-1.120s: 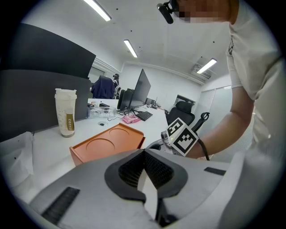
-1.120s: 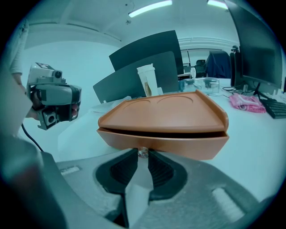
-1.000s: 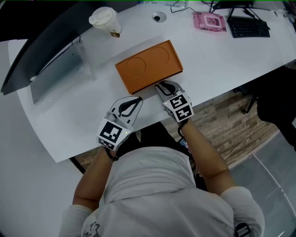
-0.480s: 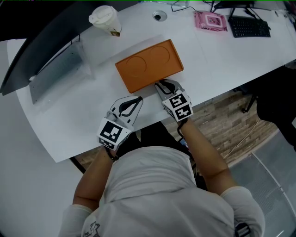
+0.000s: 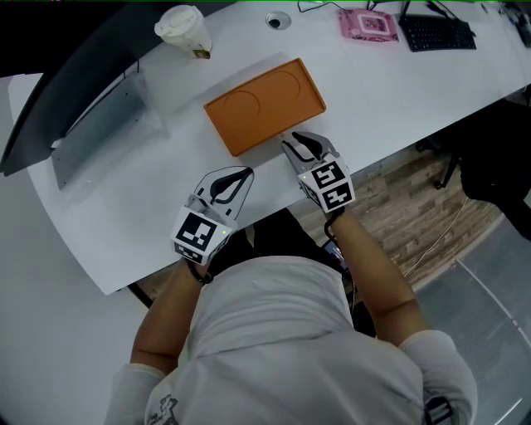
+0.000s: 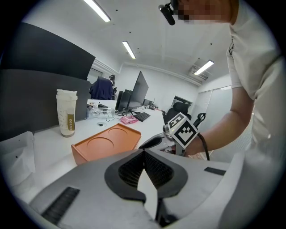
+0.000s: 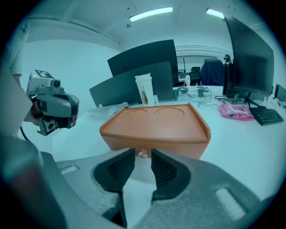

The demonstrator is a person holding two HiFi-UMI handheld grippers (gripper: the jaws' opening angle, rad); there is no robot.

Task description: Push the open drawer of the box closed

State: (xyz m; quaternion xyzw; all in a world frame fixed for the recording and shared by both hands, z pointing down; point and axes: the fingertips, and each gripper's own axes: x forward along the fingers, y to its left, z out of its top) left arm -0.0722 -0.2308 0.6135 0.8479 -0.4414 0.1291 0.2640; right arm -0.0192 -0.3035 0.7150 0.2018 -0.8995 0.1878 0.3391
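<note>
Right now my right gripper [image 7: 143,151] has its jaws apart, and they have just been opening. The small pale knob [image 7: 143,154] on the drawer [image 7: 178,145] sits in the gap at their tips, but the pads are not pressing on it, so I have hold of nothing there. In the head view this gripper [image 5: 291,139] points at the near long side of the orange box [image 5: 264,106], with its tips right at that face.

My left gripper [image 6: 144,151] has its pad tips pressed together with nothing between them. It hangs over the bare white desk [image 5: 124,216], on the near side of the box and apart from it, angled toward the box's near corner.

The box lies flat on the desk with its long sides skewed to the desk edge, and two shallow round recesses show in its top. From the right gripper view the drawer front looks flush under the rim of the top, level with the rest of that face.

Beyond the box, a lidded paper coffee cup [image 5: 184,31] stands upright near the dark partition [image 5: 75,83]. Farther along the desk, well apart from the box, a pink packet [image 5: 368,23] lies just beside a black keyboard [image 5: 437,33].
</note>
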